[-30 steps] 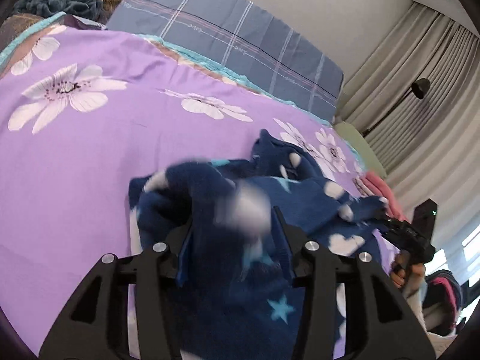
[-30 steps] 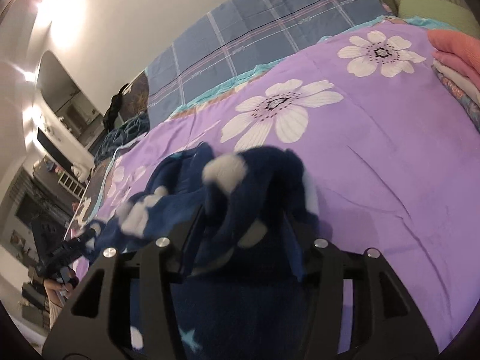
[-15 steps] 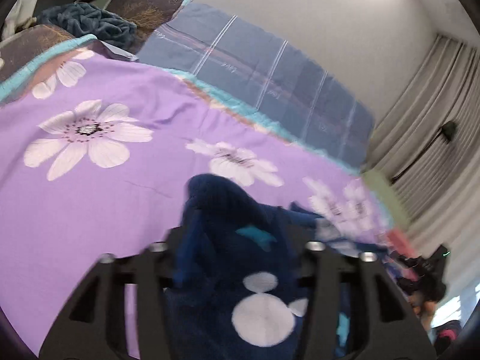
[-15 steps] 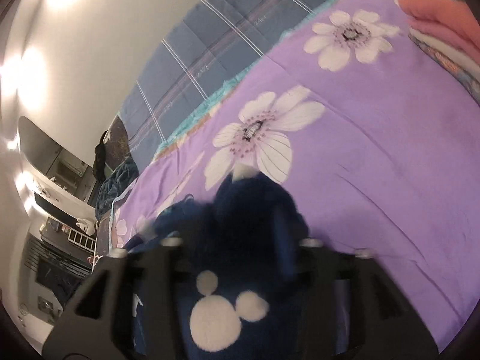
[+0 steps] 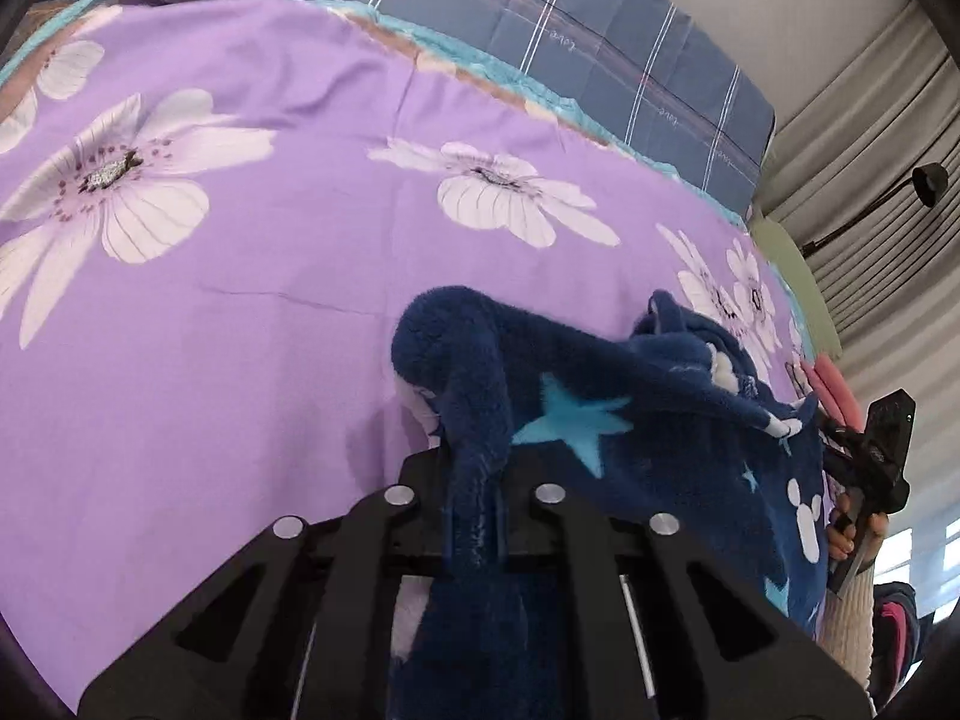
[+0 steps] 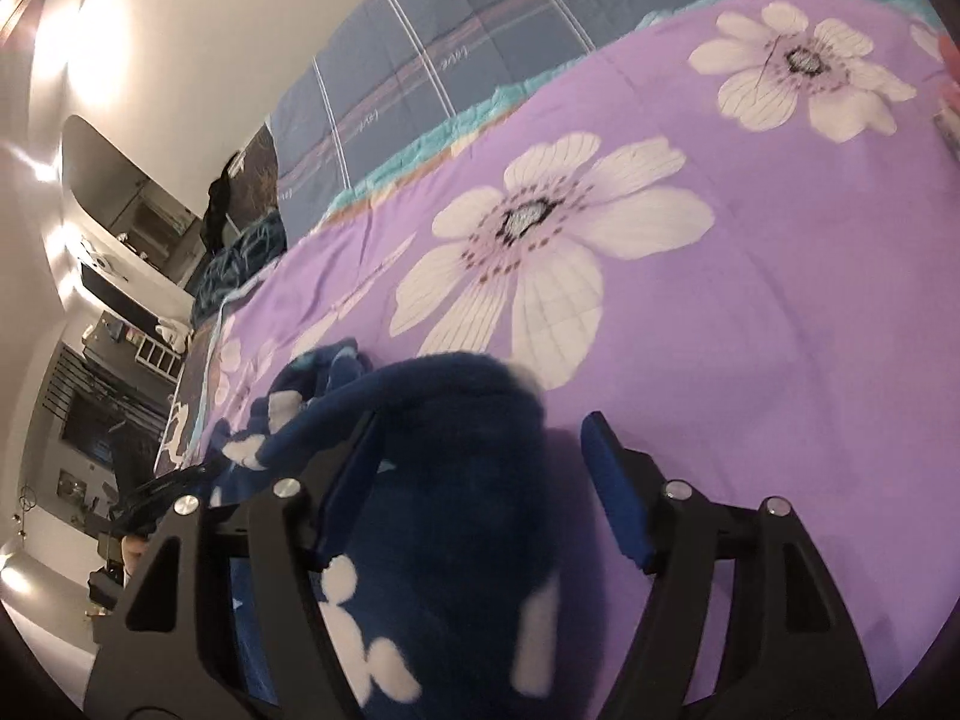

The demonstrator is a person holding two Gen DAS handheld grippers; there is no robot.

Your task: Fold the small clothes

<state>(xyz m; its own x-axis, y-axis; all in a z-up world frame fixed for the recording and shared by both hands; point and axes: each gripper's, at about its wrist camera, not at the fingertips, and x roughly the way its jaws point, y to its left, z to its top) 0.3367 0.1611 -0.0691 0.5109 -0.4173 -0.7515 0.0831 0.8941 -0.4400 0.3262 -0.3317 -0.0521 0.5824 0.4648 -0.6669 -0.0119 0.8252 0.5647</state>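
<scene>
Though only leftward, curtains [image 5: 870, 138] beyond garment [image 5: 690, 456]

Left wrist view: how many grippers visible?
2. The left gripper fills the bottom edge, shut on the navy star-print fleece garment. The right gripper, in a hand at the right edge, has just been closing, with the garment between its jaws.

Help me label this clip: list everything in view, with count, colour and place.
fleece garment: one, dark blue with white shapes and light blue stars, on the bedspread
bedspread: one, purple with white flowers, under the garment
checked quilt: one, blue, far edge
curtains: grey, far right
folded clothes: one stack, pink, right edge
left claw: one, black, shut on the garment's fold
right claw: one, black with blue pads, open; jaws just closing, garment between
</scene>
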